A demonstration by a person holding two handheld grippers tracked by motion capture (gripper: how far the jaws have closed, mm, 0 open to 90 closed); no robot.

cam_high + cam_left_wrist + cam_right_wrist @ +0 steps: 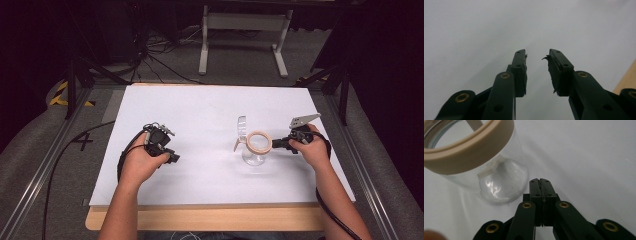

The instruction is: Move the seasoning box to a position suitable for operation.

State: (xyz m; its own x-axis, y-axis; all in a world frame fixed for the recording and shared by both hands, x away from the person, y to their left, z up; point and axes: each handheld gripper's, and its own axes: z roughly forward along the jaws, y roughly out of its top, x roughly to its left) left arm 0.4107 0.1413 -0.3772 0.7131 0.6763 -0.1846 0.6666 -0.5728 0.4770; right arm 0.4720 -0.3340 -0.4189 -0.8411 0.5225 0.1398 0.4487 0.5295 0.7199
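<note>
White tabletop (200, 110): right gripper (540, 180) pressed shut just beside glass jar (499, 182); a nudge could topple it. Left gripper (537, 53) half-open, empty.

Clear glass jar (254, 152) wears a beige ring (258, 142) round its rim. Both claws, left (172, 156) and right (276, 144), are black with brass-coloured rivets. The surface (200, 110) is plain white, edged in pale wood.
</note>
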